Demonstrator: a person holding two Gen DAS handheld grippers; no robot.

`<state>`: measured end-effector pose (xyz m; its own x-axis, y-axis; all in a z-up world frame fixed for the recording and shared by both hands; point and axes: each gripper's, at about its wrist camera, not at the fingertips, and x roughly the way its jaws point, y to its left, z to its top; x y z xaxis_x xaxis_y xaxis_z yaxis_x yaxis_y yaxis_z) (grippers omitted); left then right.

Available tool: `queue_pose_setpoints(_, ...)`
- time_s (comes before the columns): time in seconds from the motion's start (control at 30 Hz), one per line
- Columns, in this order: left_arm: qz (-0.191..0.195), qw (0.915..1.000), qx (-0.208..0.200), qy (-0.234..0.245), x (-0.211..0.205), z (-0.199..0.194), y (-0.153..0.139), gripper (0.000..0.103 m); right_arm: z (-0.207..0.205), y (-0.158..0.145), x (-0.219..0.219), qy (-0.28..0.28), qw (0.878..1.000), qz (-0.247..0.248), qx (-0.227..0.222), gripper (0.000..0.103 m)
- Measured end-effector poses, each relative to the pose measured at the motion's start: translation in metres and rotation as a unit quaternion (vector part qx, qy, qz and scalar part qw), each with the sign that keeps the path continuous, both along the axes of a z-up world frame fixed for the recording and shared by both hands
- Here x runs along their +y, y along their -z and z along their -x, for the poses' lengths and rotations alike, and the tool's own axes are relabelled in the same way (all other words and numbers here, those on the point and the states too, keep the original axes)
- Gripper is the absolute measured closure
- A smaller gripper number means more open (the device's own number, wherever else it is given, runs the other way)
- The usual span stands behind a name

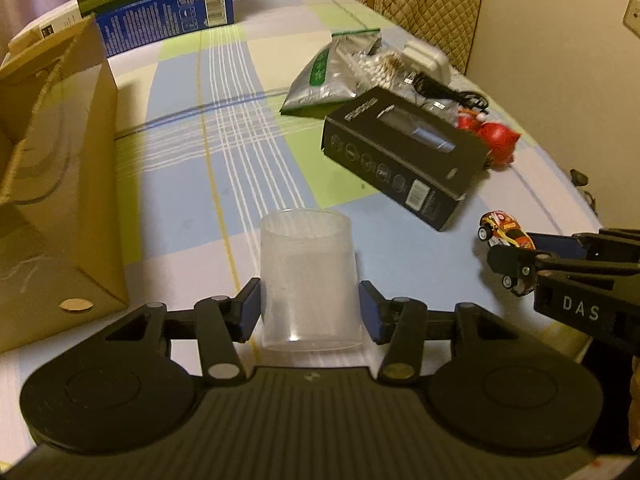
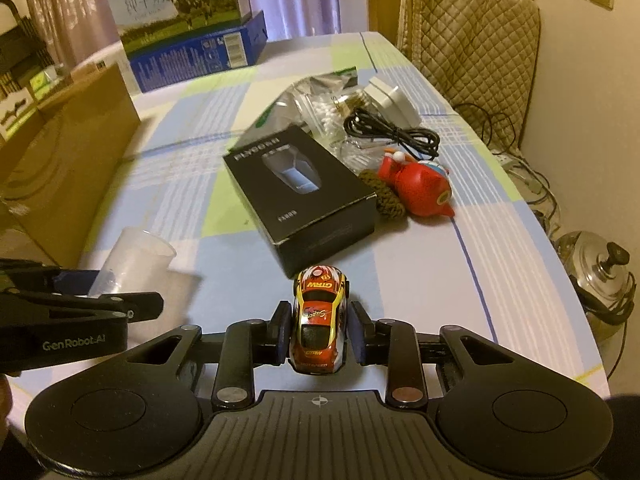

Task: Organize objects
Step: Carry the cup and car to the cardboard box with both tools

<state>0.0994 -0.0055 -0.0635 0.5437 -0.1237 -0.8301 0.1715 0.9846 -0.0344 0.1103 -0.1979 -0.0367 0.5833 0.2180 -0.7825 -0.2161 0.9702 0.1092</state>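
- The clear plastic cup (image 1: 308, 280) stands upright on the checked tablecloth (image 1: 192, 184), between the left gripper (image 1: 310, 310) pads; the left pad looks to be touching its wall, the right pad stands just off it, so the claw is spread around the cup, not clamped.
- The toy car (image 2: 319, 320) sits between the right gripper (image 2: 319, 330) pads, nose pointing away; narrow gaps show on both sides, so the claw is apart.
- In the left wrist view the right gripper's fingers hide the car's rear half.
- Past the car lies the black box (image 2: 298, 200), flat, with the red toy (image 2: 416, 184), a black cable (image 2: 392, 130) and a foil bag (image 1: 320, 76) crowded behind it; the bag's contents are blurred.
- The cardboard box (image 1: 52, 184) rises just left of the cup, its top cut off.
- Open cloth runs ahead of the cup toward the blue carton (image 1: 160, 12).
- The table's right edge curves close beside the car.
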Motion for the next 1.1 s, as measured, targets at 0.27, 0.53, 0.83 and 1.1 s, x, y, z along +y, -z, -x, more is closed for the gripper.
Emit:
queue_pose_setpoints(0.27, 0.005, 0.9986, -0.048, -0.019, 0.028, 0.021, -0.060, 0.057, 0.013, -0.063, 0.029, -0.044, 0.997, -0.039, -0.054, 0.076)
queue_pose_setpoints(0.53, -0.033, 0.9889, -0.112, -0.091, 0.122, 0.026, -0.141, 0.057, -0.002, -0.134, 0.127, -0.152, 0.977, -0.105, -0.106, 0.076)
queue_pose_setpoints(0.83, -0.056, 0.9824, -0.100, -0.148, 0.220, 0.009, -0.146, 0.057, -0.033, -0.135, 0.236, -0.236, 0.960, -0.131, -0.078, 0.076)
queue_pose_setpoints(1.1, -0.038, 0.9827, -0.084, -0.160, 0.252, 0.005, -0.117, 0.056, -0.052, -0.095, 0.275, -0.246, 0.962, -0.117, -0.034, 0.076)
